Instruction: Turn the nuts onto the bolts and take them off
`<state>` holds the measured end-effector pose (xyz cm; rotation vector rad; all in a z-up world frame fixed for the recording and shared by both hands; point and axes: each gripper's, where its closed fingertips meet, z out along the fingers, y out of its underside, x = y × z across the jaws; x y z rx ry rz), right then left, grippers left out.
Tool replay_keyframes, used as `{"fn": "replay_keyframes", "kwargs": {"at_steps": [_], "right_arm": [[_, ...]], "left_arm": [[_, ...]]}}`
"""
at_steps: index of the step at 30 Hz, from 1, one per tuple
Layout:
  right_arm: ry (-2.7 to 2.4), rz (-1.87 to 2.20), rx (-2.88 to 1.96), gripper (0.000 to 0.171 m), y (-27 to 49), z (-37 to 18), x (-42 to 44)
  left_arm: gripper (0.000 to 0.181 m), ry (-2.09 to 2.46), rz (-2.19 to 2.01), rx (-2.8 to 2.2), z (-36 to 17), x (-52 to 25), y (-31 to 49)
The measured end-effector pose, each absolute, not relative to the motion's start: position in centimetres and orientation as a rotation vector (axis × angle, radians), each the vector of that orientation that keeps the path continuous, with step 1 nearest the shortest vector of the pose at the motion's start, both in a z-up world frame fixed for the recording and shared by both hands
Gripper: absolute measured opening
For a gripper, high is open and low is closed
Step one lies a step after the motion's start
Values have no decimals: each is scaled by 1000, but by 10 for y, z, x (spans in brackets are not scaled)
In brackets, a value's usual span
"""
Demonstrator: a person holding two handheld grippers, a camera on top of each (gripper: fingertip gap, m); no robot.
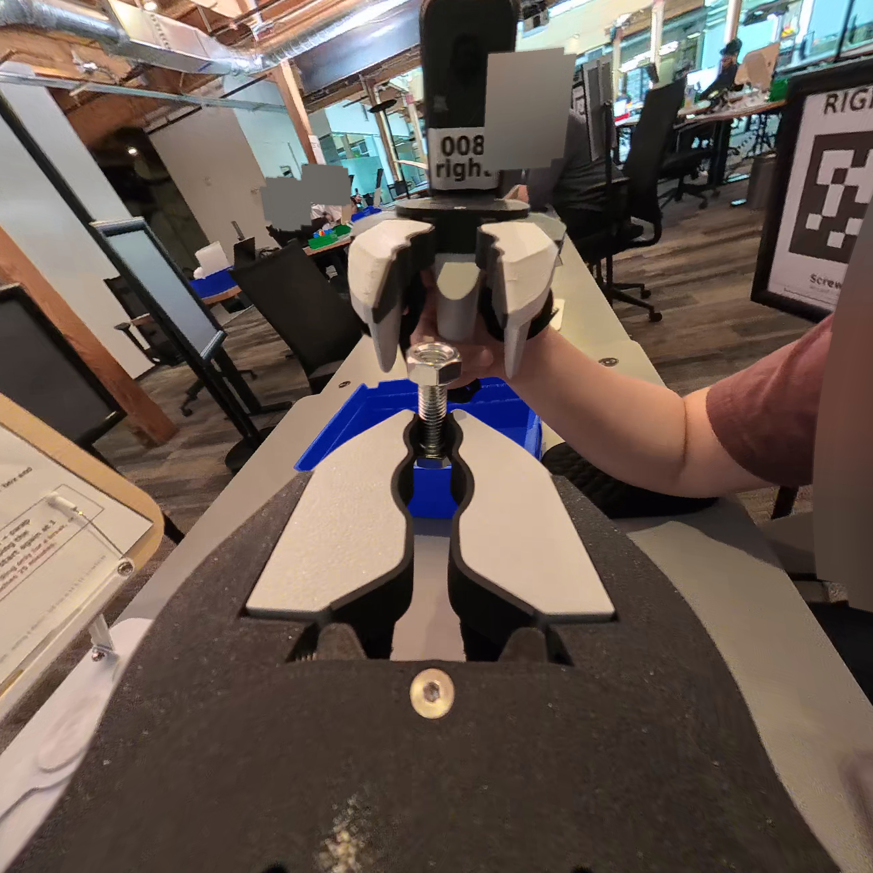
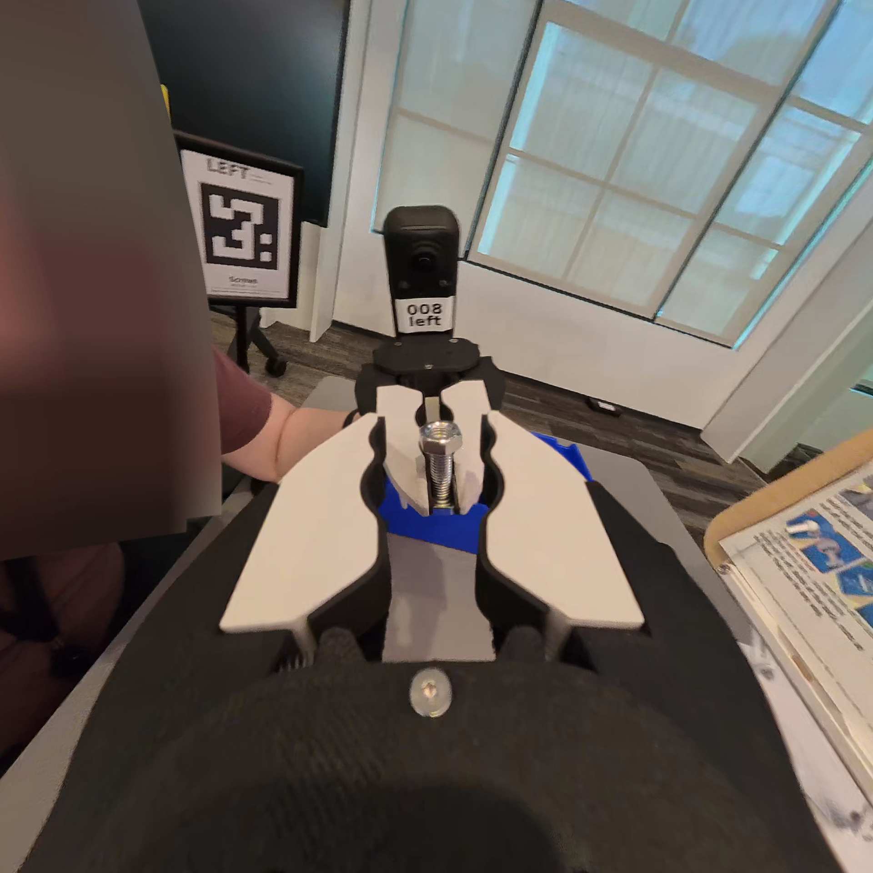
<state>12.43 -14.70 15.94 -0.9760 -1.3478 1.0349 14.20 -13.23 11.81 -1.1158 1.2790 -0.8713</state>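
A silver bolt [image 1: 431,418] stands upright with a hex nut [image 1: 434,363] on its top end. My left gripper [image 1: 432,420] is shut on the bolt's threaded shaft, just above the bolt head. My right gripper [image 1: 449,366] faces it, open, with a fingertip on each side of the nut and a gap to both. In the right wrist view the nut [image 2: 441,434] sits between my right gripper's [image 2: 432,420] spread fingers. The left gripper [image 2: 441,508] holds the bolt [image 2: 441,477] behind it.
A blue bin [image 1: 496,420] sits on the grey table [image 1: 708,590] under the bolt, also in the right wrist view [image 2: 434,531]. Framed marker signs [image 1: 831,189] [image 2: 241,226] stand at either side. An instruction board [image 1: 56,543] [image 2: 803,567] lies at the table edge. A forearm [image 1: 614,425] reaches in from the right. My right fingertips sit around 4 cm from my left ones.
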Motion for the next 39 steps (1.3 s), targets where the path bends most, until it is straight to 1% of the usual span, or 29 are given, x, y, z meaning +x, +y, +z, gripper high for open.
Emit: {"fn": "replay_keyframes", "kwargs": {"at_steps": [4, 7, 26, 30, 34, 37, 39], "right_arm": [[-1400, 1022, -977, 38, -151, 152, 121], [-1412, 1024, -961, 32, -152, 151, 119], [-1410, 963, -967, 33, -149, 149, 121], [-1401, 968, -965, 31, -148, 151, 122], [-1364, 963, -991, 41, -140, 150, 115], [-1399, 927, -988, 43, -142, 144, 110], [-1412, 891, -997, 48, -142, 141, 110]], "left_arm": [[9, 1319, -870, -1089, 116, 146, -142], [9, 1328, -877, -1087, 116, 147, -144], [9, 1260, -889, -1134, 122, 138, -132], [9, 1235, -890, -1155, 123, 135, -126], [9, 1243, -909, -1159, 122, 136, -128], [9, 1250, -887, -1161, 120, 138, -127], [9, 1236, -881, -1174, 121, 136, -124]]}}
